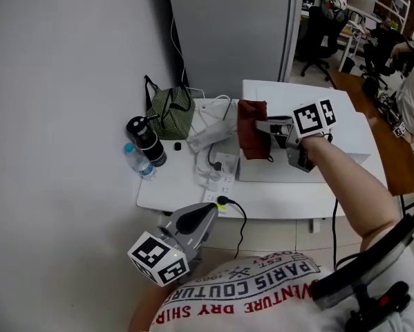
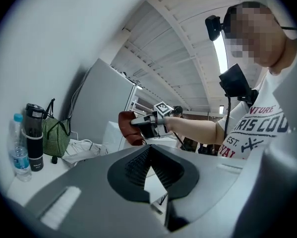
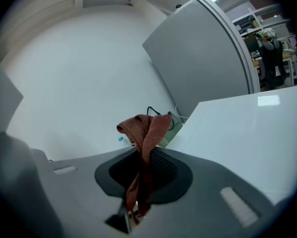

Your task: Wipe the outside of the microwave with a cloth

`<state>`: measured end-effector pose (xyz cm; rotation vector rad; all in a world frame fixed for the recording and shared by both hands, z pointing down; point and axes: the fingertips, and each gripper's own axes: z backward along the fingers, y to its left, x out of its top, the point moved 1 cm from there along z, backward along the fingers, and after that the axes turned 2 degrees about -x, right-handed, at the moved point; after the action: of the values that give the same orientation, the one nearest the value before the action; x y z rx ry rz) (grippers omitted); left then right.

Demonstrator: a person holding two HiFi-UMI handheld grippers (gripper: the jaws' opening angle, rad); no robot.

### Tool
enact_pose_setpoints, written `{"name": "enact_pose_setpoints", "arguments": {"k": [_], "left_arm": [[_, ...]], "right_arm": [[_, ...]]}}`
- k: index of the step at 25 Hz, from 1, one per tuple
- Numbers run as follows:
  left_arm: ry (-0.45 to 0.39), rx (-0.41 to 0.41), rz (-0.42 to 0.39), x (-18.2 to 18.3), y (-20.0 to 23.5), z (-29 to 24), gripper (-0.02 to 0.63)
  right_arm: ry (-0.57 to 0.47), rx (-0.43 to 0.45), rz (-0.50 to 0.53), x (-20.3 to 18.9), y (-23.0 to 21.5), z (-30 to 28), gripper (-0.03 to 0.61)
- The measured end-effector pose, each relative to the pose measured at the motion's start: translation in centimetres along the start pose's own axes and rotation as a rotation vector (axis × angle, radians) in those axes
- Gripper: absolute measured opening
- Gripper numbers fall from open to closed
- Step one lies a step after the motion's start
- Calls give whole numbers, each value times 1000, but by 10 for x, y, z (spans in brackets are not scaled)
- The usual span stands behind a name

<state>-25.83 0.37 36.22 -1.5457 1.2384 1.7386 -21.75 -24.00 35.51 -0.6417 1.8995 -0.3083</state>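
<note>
Shirt (image 1: 262, 292): white with red print, lowest in the head view.
Left gripper (image 1: 210, 211): held low in front of the table's near edge. Its jaws meet at the tips with nothing between them (image 2: 151, 146).
Table (image 1: 172, 196): white, standing against a pale wall.
Power strip (image 1: 222, 170): white, on the table among loose white cables, left of the microwave.
Right gripper (image 1: 260, 128): reached out over the table, jaws clamped on the cloth (image 3: 144, 155).
Cloth (image 1: 252, 128): red-brown, bunched above the jaws with a strip trailing down between them (image 3: 146, 128). It hangs at the microwave's left edge; whether it presses on the surface cannot be told.
Microwave (image 1: 279, 95): white box on the table's right part.
Water bottle (image 1: 136, 161): clear, blue cap, at the table's left edge.
Flask (image 1: 146, 142): black, upright, just beside the water bottle.
Bag (image 1: 171, 113): green striped, behind the flask near the wall.
Partition (image 1: 227, 26): grey panel rising behind the table.
</note>
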Motion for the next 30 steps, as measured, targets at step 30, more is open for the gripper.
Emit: {"name": "enact_pose_setpoints", "arguments": {"k": [30], "left_arm": [[41,-308,-22,4,-83,-209,6]], "right_arm": [[290,-186,-132,-37,-180,203,46]]}}
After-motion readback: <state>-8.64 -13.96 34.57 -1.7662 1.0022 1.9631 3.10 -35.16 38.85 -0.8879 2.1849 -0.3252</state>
